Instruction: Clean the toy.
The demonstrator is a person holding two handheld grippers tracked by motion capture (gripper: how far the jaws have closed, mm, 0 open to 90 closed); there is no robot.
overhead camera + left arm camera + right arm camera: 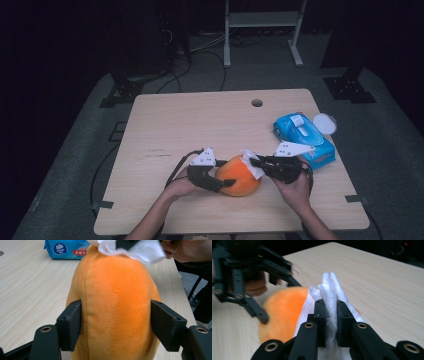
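An orange plush toy (240, 176) lies near the front of the wooden table (200, 120). My left gripper (222, 181) is shut on it, its jaws pressed into both sides of the plush toy (115, 307). My right gripper (254, 162) is shut on a white tissue (251, 162), which rests against the toy's right top end. In the right gripper view the tissue (331, 290) stands pinched between the two jaws, with the plush toy (283, 312) and the left gripper (249, 290) behind it at the left.
A blue pack of wet wipes (303, 137) lies at the table's right edge, with a white lid (324, 123) beside it. A cable hole (257, 103) sits near the far edge. A white frame (262, 30) and cables stand on the floor beyond.
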